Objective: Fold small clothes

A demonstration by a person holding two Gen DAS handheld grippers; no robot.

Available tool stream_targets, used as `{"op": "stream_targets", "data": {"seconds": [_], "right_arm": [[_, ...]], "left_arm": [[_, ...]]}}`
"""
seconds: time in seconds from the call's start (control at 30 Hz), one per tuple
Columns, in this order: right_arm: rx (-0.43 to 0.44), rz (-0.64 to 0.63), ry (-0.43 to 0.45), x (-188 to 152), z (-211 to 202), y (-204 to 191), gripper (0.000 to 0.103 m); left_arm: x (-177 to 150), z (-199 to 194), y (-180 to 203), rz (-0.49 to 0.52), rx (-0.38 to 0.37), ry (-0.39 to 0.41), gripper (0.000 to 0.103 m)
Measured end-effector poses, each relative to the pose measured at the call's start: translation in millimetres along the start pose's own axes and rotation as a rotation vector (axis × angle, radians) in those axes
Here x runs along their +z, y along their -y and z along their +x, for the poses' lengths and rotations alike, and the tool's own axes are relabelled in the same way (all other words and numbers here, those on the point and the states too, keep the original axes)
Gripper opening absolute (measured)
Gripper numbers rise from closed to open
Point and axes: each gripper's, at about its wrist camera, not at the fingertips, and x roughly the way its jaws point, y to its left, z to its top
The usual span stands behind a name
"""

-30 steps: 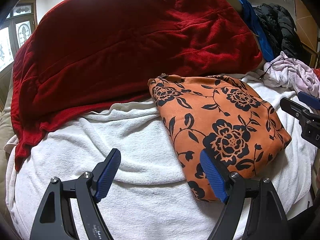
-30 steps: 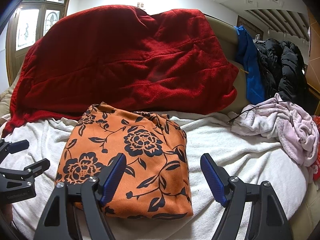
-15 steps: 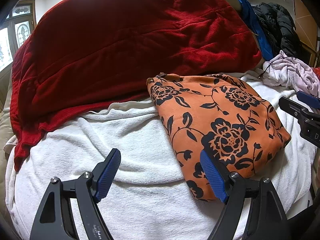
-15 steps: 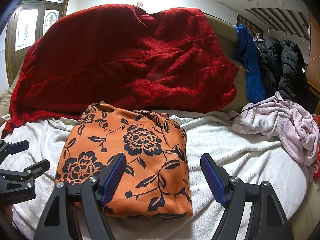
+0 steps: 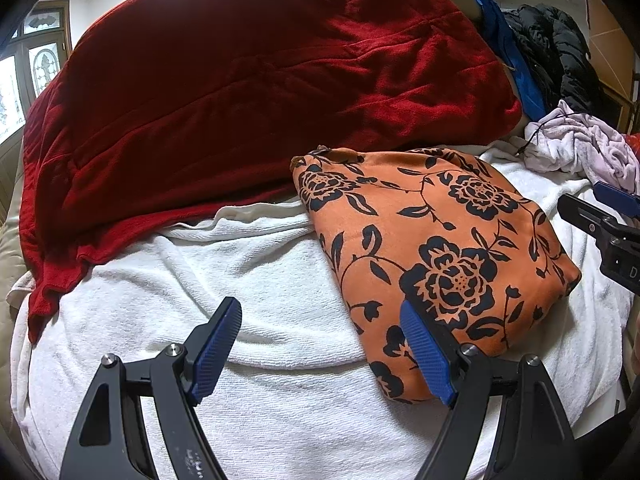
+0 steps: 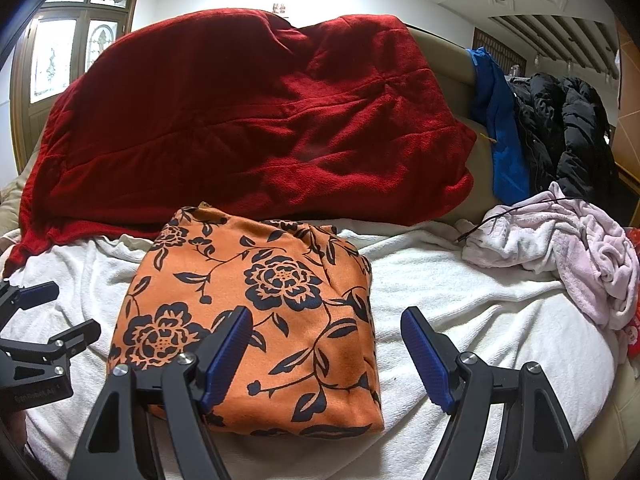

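An orange garment with a black flower print (image 5: 432, 248) lies folded into a compact rectangle on a white towel (image 5: 260, 280). It also shows in the right wrist view (image 6: 260, 304). My left gripper (image 5: 320, 344) is open and empty, just in front of the garment's left near edge. My right gripper (image 6: 326, 352) is open and empty, over the garment's right near corner. Each gripper shows at the edge of the other's view: the right one (image 5: 600, 216) and the left one (image 6: 44, 316).
A large red blanket (image 6: 248, 120) is draped over the sofa back behind the towel. A crumpled pale pink garment (image 6: 560, 248) lies at the right. A blue cloth (image 6: 500, 128) and a black puffer jacket (image 6: 560, 128) hang at the back right.
Both grippers have drawn back and dropped slightly, staying open. The orange garment has not moved.
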Motion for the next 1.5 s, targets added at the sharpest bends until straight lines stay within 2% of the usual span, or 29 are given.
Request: {"op": "stream_targets", "data": {"seconds": [0.17, 0.27, 0.33, 0.37, 0.43, 0.5, 0.6, 0.63, 0.7, 0.77, 0.83, 0.9, 0.97, 1.07, 1.1, 1.13, 1.23, 1.27, 1.33, 1.4, 1.5], "right_arm": [[0.001, 0.0, -0.002, -0.6, -0.5, 0.6, 0.079], [0.038, 0.035, -0.016, 0.9, 2.4, 8.6, 0.079], [0.122, 0.097, -0.047, 4.8, 11.9, 21.3, 0.08], [0.202, 0.154, -0.082, 7.1, 22.0, 31.6, 0.08], [0.304, 0.299, -0.119, 8.3, 40.1, 54.6, 0.08], [0.37, 0.432, -0.132, 5.4, 53.9, 73.9, 0.08], [0.446, 0.453, -0.178, -1.6, 66.9, 72.6, 0.079], [0.454, 0.437, -0.209, -3.8, 71.2, 66.9, 0.074], [0.46, 0.391, -0.312, -9.1, 86.0, 51.7, 0.071], [0.428, 0.338, -0.358, -12.0, 94.8, 40.6, 0.072], [0.41, 0.31, -0.365, -5.1, 92.5, 36.2, 0.072], [0.443, 0.355, -0.345, 8.0, 87.6, 40.7, 0.072], [0.481, 0.384, -0.3, 27.4, 88.8, 45.5, 0.072], [0.496, 0.409, -0.333, 53.1, 115.3, 40.7, 0.071], [0.498, 0.405, -0.352, 60.2, 126.8, 35.0, 0.058], [0.485, 0.392, -0.386, 68.0, 144.7, 26.3, 0.035], [0.425, 0.405, -0.423, 74.2, 187.4, 16.6, 0.033], [0.378, 0.405, -0.439, 74.2, 201.0, 14.8, 0.033], [0.34, 0.414, -0.462, 74.0, 222.5, 14.7, 0.031], [0.332, 0.429, -0.443, 76.6, 233.0, 18.3, 0.031], [0.306, 0.441, -0.43, 81.0, 237.5, 18.6, 0.031]], "left_arm": [[1.9, -0.2, -0.2, 0.003, 0.0, 0.001, 0.082], [4.9, 3.4, -6.0, -0.019, -0.016, -0.012, 0.082], [11.9, 10.6, -15.2, -0.063, -0.076, -0.043, 0.082], [15.4, 14.3, -19.8, -0.088, -0.103, -0.057, 0.082], [20.8, 21.1, -28.8, -0.13, -0.154, -0.077, 0.082], [21.9, 24.2, -34.3, -0.167, -0.154, -0.071, 0.082], [19.9, 30.1, -25.5, -0.144, -0.165, -0.084, 0.082], [18.5, 35.6, -17.8, -0.116, -0.16, -0.106, 0.082], [11.5, 51.3, 0.6, -0.045, -0.12, -0.175, 0.082], [8.0, 58.2, 9.6, -0.018, -0.09, -0.177, 0.082], [14.7, 57.2, 8.1, -0.028, -0.104, -0.188, 0.082], [26.3, 52.3, 2.6, -0.047, -0.118, -0.159, 0.082], [46.1, 48.7, -6.6, -0.076, -0.099, -0.103, 0.082], [76.0, 65.0, -17.8, -0.091, -0.067, -0.1, 0.082], [87.2, 76.8, -21.1, -0.092, -0.041, -0.104, 0.082], [96.1, 89.6, -24.0, -0.098, -0.015, -0.112, 0.082], [107.9, 123.7, -31.5, -0.14, -0.001, -0.147, 0.082], [108.0, 135.4, -32.7, -0.159, -0.007, -0.154, 0.082], [104.4, 153.4, -30.1, -0.162, -0.008, -0.171, 0.082], [101.7, 165.9, -24.8, -0.142, 0.009, -0.18, 0.082], [100.8, 164.6, -16.7, -0.12, 0.04, -0.152, 0.082]]}}
